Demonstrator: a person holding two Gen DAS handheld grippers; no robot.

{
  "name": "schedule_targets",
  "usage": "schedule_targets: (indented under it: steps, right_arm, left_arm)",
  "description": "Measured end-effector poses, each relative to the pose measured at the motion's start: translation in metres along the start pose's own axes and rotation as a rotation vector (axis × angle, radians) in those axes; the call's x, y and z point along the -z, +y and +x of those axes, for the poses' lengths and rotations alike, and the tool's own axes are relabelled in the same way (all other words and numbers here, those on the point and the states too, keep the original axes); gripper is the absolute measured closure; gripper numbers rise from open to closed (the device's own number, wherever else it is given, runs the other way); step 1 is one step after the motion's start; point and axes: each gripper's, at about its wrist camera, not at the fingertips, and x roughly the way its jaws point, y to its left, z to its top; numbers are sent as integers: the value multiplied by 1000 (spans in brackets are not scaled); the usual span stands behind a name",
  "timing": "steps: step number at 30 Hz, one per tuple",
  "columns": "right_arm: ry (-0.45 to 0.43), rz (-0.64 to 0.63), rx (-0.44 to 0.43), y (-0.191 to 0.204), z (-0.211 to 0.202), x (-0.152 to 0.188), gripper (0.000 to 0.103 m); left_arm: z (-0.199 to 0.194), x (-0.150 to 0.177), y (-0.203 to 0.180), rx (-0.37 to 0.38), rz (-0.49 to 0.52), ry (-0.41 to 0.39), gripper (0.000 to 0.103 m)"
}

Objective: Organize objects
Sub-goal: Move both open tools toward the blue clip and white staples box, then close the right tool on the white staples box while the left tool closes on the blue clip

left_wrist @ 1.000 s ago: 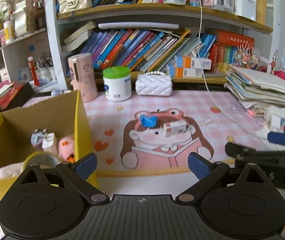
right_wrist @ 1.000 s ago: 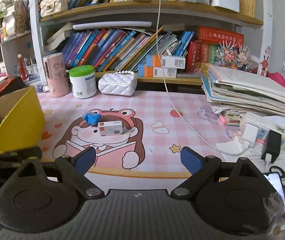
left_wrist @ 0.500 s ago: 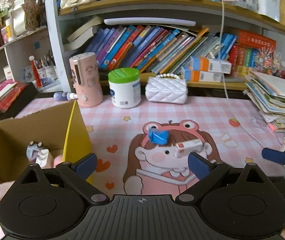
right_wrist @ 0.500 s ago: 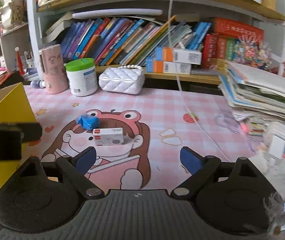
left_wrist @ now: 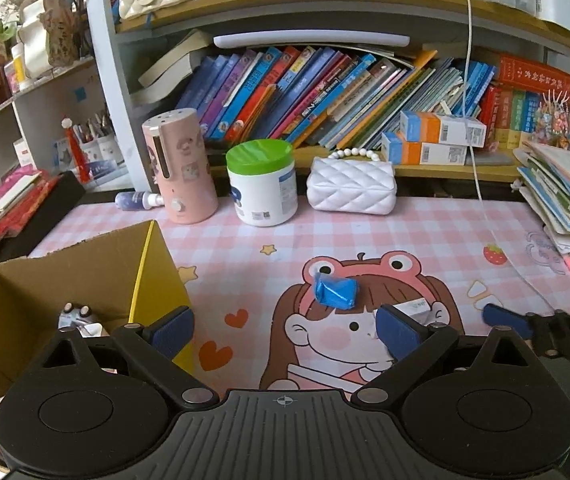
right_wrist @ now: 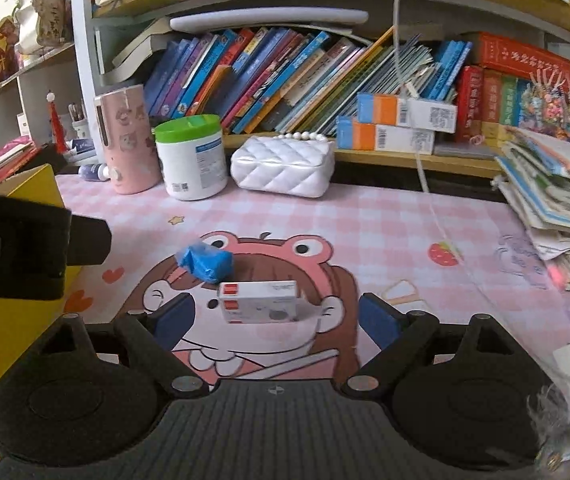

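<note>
The right gripper (right_wrist: 275, 318) hovered with jaws spread but closing around the small white box (right_wrist: 260, 301) on the pink mat (right_wrist: 385, 232), blue wrapper (right_wrist: 205, 261) just beyond; the left gripper (left_wrist: 285, 330) stayed spread and empty.

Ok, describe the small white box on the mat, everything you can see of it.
The small white box is a cardboard carton with red blocks at its left end and faint grey print on the front. It lies flat on its long side on the pink cartoon mat, closed and undented. A crumpled blue wrapper sits just behind its left end, close by; whether they touch is unclear. The right gripper has the box between its closing jaws, and neither pad presses on it yet.
</note>
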Motion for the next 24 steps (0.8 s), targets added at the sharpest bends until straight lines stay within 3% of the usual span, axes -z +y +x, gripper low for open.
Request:
schedule_targets:
  steps: [4,11,14,15,17,24]
  right_arm:
    - [20,-13,-17,10,14,-2,20]
    - [58,-8,40,10,50,-6,24]
    - [61,-4,12,5,62,-3,36]
    - [64,-4,-3,3,65,-1,51]
    - [59,-8,-18,0,65,1,51]
    - [37,12,61,-30,30,7,51]
  left_arm:
    - [5,-2,0,-11,12,6,5]
    - [19,-8,6,-33,-8,21,6]
    - [29,-12,6,-39,-13,24,6]
    - [31,-14,6,-37,-22,27,6]
    - [38,-19,5,-26,-40,35,6]
    - [73,-25,-20,19,-27,68,6]
